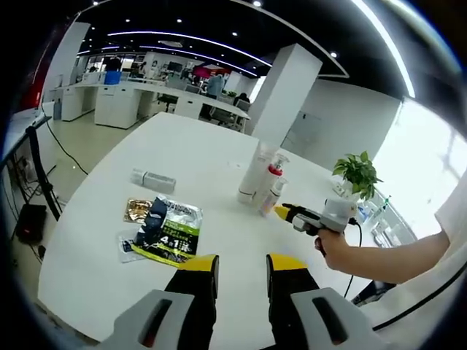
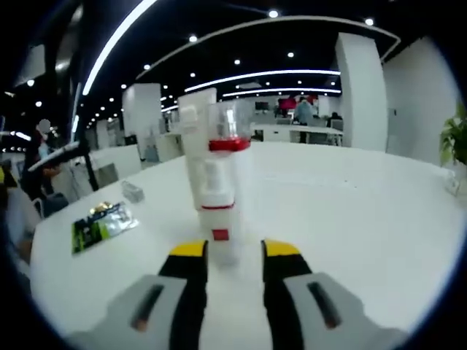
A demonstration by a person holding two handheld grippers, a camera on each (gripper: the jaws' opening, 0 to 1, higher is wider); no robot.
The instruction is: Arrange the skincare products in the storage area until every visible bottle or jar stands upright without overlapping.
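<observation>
- Right gripper view: right gripper (image 2: 235, 257), jaws open, lines up on the small clear red-collared spray bottle (image 2: 219, 219), upright beside a tall white tube (image 2: 195, 131) on the white round table (image 2: 350, 219); closing needs a little more advance, I judge.
- Left gripper (image 1: 242, 268) hovers open, empty.
- Grey cylindrical bottle (image 1: 152, 179) lies flat, waiting.
- Green-black sachet (image 1: 169, 230) reads "4:1".

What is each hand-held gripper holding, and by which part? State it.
Nothing. The left hand-held gripper is open over the table. The right one is open, near a small bottle.
</observation>
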